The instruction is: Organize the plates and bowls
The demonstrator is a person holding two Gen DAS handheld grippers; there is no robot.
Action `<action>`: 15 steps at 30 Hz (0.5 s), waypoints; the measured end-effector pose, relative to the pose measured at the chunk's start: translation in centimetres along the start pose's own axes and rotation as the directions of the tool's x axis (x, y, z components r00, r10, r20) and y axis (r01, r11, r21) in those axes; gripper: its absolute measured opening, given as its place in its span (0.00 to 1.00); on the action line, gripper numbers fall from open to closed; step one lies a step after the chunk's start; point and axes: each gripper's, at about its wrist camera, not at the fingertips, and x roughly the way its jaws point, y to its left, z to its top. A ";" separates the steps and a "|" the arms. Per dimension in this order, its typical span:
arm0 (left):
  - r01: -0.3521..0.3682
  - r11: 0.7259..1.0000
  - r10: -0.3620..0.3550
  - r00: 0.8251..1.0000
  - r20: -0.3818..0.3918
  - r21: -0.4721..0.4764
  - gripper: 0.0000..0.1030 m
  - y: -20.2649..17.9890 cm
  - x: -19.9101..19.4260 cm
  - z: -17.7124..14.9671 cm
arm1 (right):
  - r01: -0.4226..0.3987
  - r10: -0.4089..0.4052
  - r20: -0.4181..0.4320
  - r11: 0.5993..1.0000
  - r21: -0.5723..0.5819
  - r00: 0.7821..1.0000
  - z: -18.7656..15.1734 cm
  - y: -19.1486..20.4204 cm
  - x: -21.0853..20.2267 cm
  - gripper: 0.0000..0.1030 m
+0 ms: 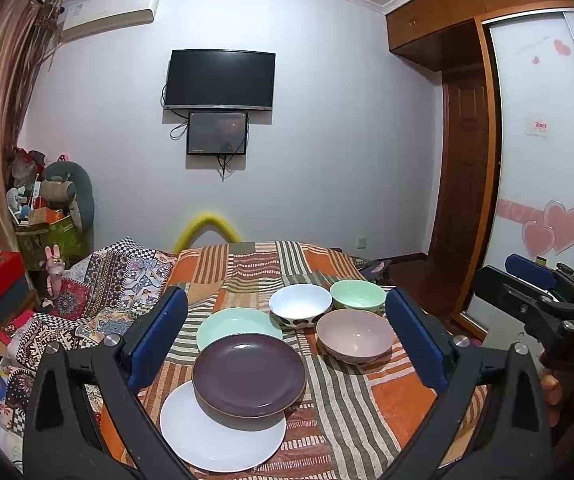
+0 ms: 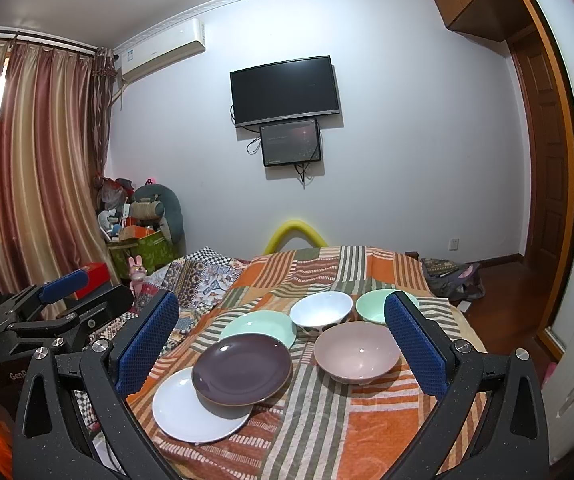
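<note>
— Plates and bowls, where are they?

— All on the bed point(image 1: 367, 412), ahead of and between my jaws. Both the left gripper point(image 1: 287, 340) and right gripper point(image 2: 281, 344) stand wide apart, holding nothing.

— Biggest first?

— White plate point(image 1: 207, 436) nearest, purple plate point(image 1: 249, 374) overlapping it, green plate point(image 1: 235, 322) behind. Beyond: pink bowl point(image 1: 354, 336), white bowl point(image 1: 300, 305), green bowl point(image 1: 357, 294).

— How will they handle?

— Stiff, glossy, breakable, I judge; pinch the rims. The soft bedcover gives underneath.

— Do the views differ?

— Only the left view shows the heart-patterned wardrobe door point(image 1: 543, 184); only the right shows the curtains point(image 2: 35, 168).
</note>
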 end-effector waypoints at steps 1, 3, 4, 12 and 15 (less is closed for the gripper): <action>-0.001 1.000 0.001 1.000 0.001 0.001 0.98 -0.1 0.0 0.0 | 0.000 0.000 0.000 1.000 0.000 1.000 0.0 0.0 0.0 0.99; -0.004 1.000 0.004 1.000 0.002 0.003 0.98 -0.2 0.1 0.0 | 0.001 -0.001 -0.001 1.000 0.000 1.000 0.0 0.0 0.0 0.99; -0.005 1.000 0.005 1.000 0.003 0.004 0.98 -0.3 0.1 0.0 | 0.001 -0.001 -0.001 1.000 0.000 1.000 0.0 0.0 0.0 1.00; -0.008 1.000 0.008 1.000 0.000 -0.004 0.98 -0.3 0.2 0.1 | 0.001 -0.001 0.001 1.000 -0.003 1.000 0.2 0.0 0.1 0.99; -0.006 1.000 0.006 1.000 -0.003 -0.013 0.98 -0.1 0.3 0.1 | 0.001 -0.001 0.001 1.000 -0.003 1.000 0.1 0.0 0.1 0.99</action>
